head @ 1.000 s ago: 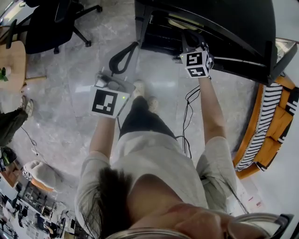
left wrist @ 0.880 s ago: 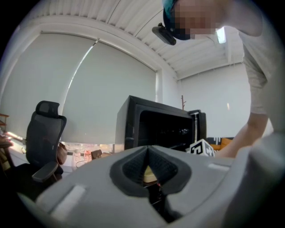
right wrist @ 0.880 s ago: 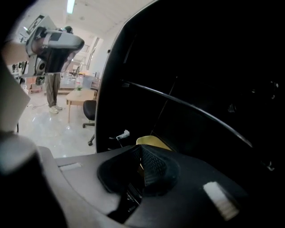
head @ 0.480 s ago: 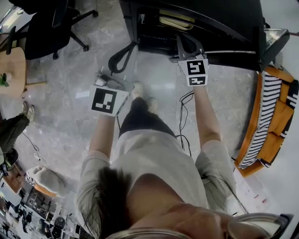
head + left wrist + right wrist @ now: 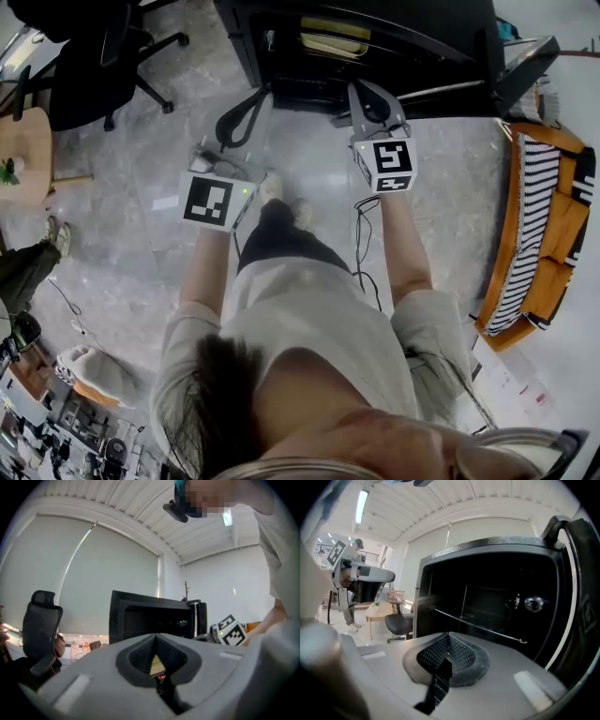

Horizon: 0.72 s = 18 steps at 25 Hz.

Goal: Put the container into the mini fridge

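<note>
The black mini fridge [image 5: 394, 37] stands open at the top of the head view, its door [image 5: 520, 70] swung to the right. Inside it lies a flat pale yellowish container [image 5: 328, 33] on a shelf. My right gripper [image 5: 366, 94] is shut and holds nothing, just in front of the opening. In the right gripper view the shut right gripper [image 5: 449, 641] faces the dark fridge interior [image 5: 487, 606] and its wire shelf rail [image 5: 478, 625]. My left gripper [image 5: 253, 103] hangs left of the fridge, over the floor. The left gripper [image 5: 156, 639] is shut, empty, and points at the fridge [image 5: 154, 616].
A black office chair [image 5: 94, 56] stands at the upper left on the grey stone floor [image 5: 141, 244]. An orange striped sofa [image 5: 539, 234] is on the right. A black cable [image 5: 370, 234] runs across the floor by the person's feet. A wooden table [image 5: 23, 141] sits at the far left.
My right gripper has drawn back out of the fridge opening toward the person. The left gripper has stayed about where it was.
</note>
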Each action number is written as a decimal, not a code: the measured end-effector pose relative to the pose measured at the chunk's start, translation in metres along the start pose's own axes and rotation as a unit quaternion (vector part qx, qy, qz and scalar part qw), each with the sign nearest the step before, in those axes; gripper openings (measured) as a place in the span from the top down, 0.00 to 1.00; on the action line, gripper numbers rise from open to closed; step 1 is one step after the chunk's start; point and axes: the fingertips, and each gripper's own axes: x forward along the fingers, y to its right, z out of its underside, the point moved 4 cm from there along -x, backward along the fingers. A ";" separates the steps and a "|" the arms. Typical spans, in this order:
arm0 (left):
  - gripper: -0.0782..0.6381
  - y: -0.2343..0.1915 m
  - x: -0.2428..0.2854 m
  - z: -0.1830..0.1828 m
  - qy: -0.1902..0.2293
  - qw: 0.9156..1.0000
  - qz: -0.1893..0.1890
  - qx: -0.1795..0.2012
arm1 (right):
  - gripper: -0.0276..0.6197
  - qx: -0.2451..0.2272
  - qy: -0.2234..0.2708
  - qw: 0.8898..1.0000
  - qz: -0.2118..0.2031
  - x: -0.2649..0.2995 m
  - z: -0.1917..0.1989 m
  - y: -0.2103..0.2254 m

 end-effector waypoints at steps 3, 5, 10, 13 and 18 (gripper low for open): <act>0.89 0.011 -0.001 -0.008 0.004 1.000 0.001 0.004 | 0.96 0.005 0.015 1.000 0.005 -0.021 -0.011 0.000; 0.89 0.019 -0.001 -0.014 0.007 1.000 0.003 0.007 | 0.96 0.008 0.026 1.000 0.007 -0.034 -0.019 0.001; 0.89 0.033 -0.008 -0.025 0.014 1.000 0.009 0.015 | 0.96 0.015 0.051 0.999 0.012 -0.065 -0.037 -0.004; 0.89 0.044 -0.016 -0.029 0.015 0.999 0.012 0.027 | 0.96 0.020 0.064 0.998 0.015 -0.085 -0.045 -0.009; 0.89 0.062 -0.025 -0.040 0.023 0.999 0.014 0.034 | 0.96 0.018 0.080 0.996 0.017 -0.116 -0.057 -0.015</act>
